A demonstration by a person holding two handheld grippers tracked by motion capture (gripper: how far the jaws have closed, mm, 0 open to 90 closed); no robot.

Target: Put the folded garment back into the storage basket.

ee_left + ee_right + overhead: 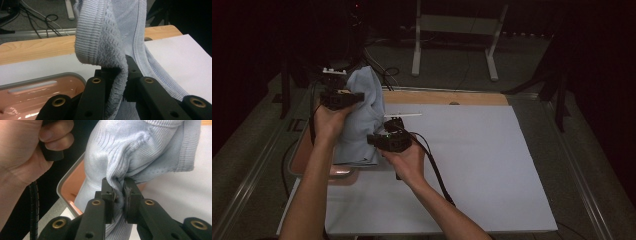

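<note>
A pale blue knitted garment (361, 115) hangs lifted between both grippers above the left of the table. My left gripper (341, 98) is shut on its upper part; in the left gripper view the ribbed hem (100, 37) folds down between the black jaws (119, 75). My right gripper (388, 136) is shut on a lower fold, and the right gripper view has the cloth (130, 150) bunched and pinched between the two pads (119, 192). The garment's bottom edge hangs over a pink tray (343, 172).
The pink tray with a grey rim (47, 77) lies at the table's left edge. A large white sheet (472, 165) covers the wooden tabletop (447, 97). The person's left hand (22, 152) grips its handle close beside the cloth. A white stand (457, 30) and cables lie on the floor beyond.
</note>
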